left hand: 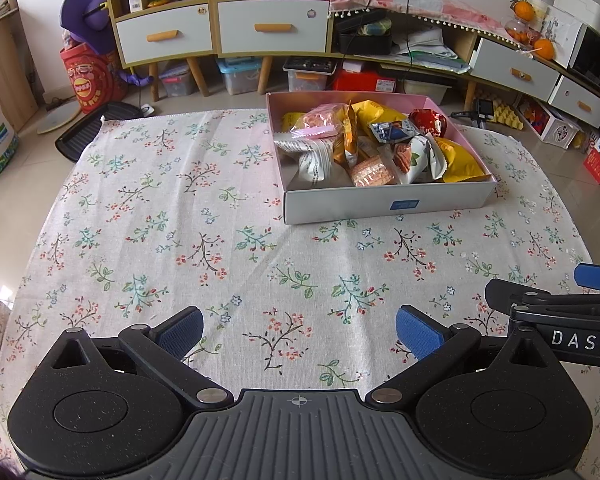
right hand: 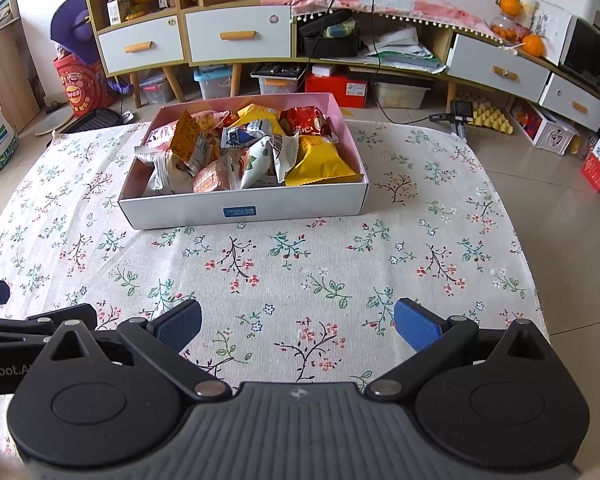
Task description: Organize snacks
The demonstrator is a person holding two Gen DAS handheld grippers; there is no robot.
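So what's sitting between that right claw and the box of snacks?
Nothing: in the right wrist view only bare flowered tablecloth stretches from the open right claw to the snack box.

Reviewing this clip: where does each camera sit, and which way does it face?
Left wrist: on the left tool, facing forward over the floral tablecloth; box of snacks ahead-right; right tool's edge at right.
Right wrist: on the right tool, facing forward; box ahead-left; left tool's edge at left.
Shared: box, tablecloth, cabinets behind; both tools open, empty.
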